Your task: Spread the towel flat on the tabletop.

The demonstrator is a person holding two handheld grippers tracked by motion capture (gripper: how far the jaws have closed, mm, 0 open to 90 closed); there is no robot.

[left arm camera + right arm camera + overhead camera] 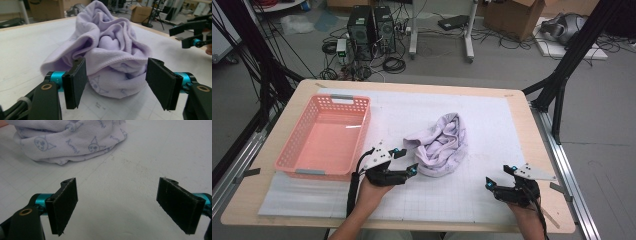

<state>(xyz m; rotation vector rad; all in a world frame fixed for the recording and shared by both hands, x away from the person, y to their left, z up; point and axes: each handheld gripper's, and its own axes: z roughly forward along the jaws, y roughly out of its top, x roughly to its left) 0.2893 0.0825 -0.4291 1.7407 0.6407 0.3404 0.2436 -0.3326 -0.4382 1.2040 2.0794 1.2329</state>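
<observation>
Left gripper (116, 83) fingers spread, straddling the cloth (107, 57); next pinch it; right gripper (117, 205) fingers spread, idle

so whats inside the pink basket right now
Nothing that can be seen: the pink basket shows a bare floor in the high view. Its near wall hides a thin strip of the floor behind it. The crumpled lilac garment lies on the table mat beside it.

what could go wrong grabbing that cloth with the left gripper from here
The left gripper is open at the edge of the crumpled cloth, so it may pinch only one outer fold and let the bundle unravel when lifted. The basket stands close on the gripper's other side; a swing could knock it. The right gripper, open and apart, gives no support.
</observation>
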